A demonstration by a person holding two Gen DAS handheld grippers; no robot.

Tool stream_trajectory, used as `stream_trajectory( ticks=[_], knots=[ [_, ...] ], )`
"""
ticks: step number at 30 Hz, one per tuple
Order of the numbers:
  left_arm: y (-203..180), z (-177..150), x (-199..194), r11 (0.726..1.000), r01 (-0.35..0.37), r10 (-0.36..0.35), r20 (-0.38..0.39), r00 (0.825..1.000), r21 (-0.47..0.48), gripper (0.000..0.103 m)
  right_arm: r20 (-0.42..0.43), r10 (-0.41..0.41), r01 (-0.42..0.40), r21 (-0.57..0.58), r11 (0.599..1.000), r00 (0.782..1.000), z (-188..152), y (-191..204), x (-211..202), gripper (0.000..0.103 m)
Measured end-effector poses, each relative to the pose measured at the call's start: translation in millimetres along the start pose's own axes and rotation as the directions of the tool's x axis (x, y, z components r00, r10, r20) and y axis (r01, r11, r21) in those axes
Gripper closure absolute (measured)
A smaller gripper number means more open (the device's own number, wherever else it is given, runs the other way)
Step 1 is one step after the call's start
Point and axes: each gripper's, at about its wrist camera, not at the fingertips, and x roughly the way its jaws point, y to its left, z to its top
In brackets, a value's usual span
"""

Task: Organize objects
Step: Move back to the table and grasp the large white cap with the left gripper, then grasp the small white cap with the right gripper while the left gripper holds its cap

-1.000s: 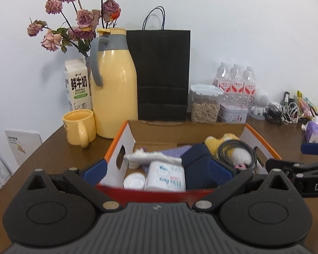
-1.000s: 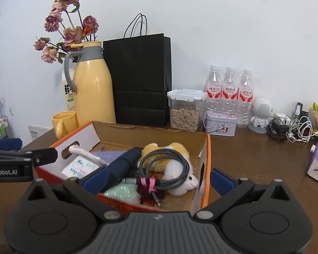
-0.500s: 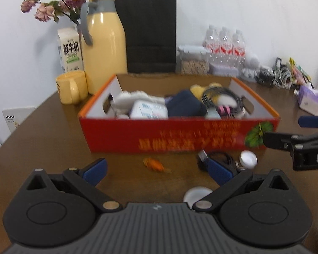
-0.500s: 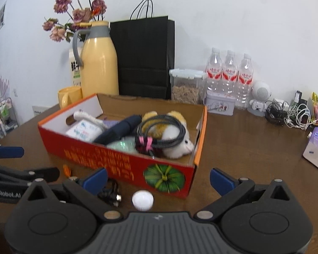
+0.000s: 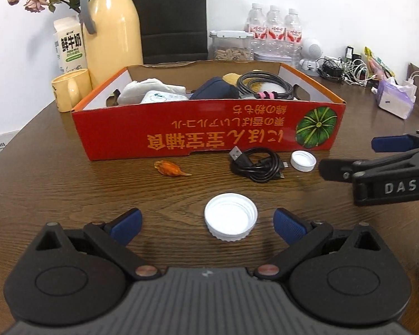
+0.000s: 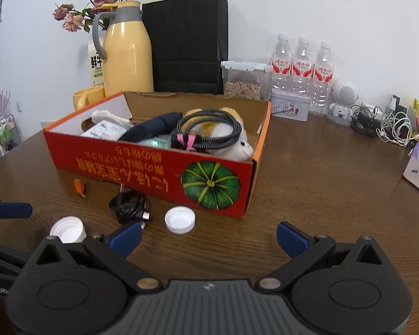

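A red cardboard box (image 5: 209, 136) (image 6: 142, 164) holds a plush toy, coiled cables, a dark pouch and packets. In front of it on the table lie a large white cap (image 5: 230, 217) (image 6: 68, 229), a small white cap (image 5: 303, 161) (image 6: 180, 220), a black USB cable (image 5: 257, 164) (image 6: 130, 206) and an orange dried scrap (image 5: 169, 168) (image 6: 79, 186). My left gripper (image 5: 208, 222) straddles the large cap. Its jaws are closing, and the pads stand clear of the cap. My right gripper (image 6: 209, 236) is open and holds nothing, with the small cap just ahead of its left finger.
Behind the box stand a yellow thermos (image 5: 111, 28), a yellow mug (image 5: 69, 89), a milk carton (image 5: 69, 47), a black paper bag (image 6: 187, 42), water bottles (image 6: 301, 67) and a clear food container (image 6: 244, 79). A tissue pack (image 5: 395, 102) and tangled chargers (image 6: 388, 124) lie at the right.
Both grippers have pulled back from over the box and sunk toward the table in front of it. The caps, cable and orange scrap have come into view. The large cap now lies between the left fingers.
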Motion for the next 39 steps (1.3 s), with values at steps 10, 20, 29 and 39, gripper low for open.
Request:
stream_trajectory(
  ticks=[10, 20, 29, 39],
  knots=[
    [-3.8, -2.6, -3.1, 0.998, 0.061, -0.061, 0.015, 0.998, 0.018, 0.062, -0.021, 0.0, 0.0, 0.009, 1.0, 1.0, -6.1, -0.3, 7.6, 0.0],
    [13.0, 8.4, -4.0, 0.999, 0.03, -0.029, 0.051, 0.998, -0.015, 0.062, -0.048, -0.011, 0.011, -0.001, 1.0, 0.999, -9.0, 2.7, 14.0, 0.0],
    [37.0, 19.6, 0.0, 0.999, -0.021, 0.024, 0.082, 0.996, -0.044, 0.062, -0.067, -0.025, 0.025, 0.0, 1.0, 0.997, -8.8, 3.9, 20.8, 0.0],
    [57.3, 27.2, 5.4, 0.996, -0.044, 0.051, 0.103, 0.993, -0.074, 0.062, -0.074, -0.05, 0.05, -0.002, 0.999, 0.996, -5.5, 10.1, 30.6, 0.0]
  ],
)
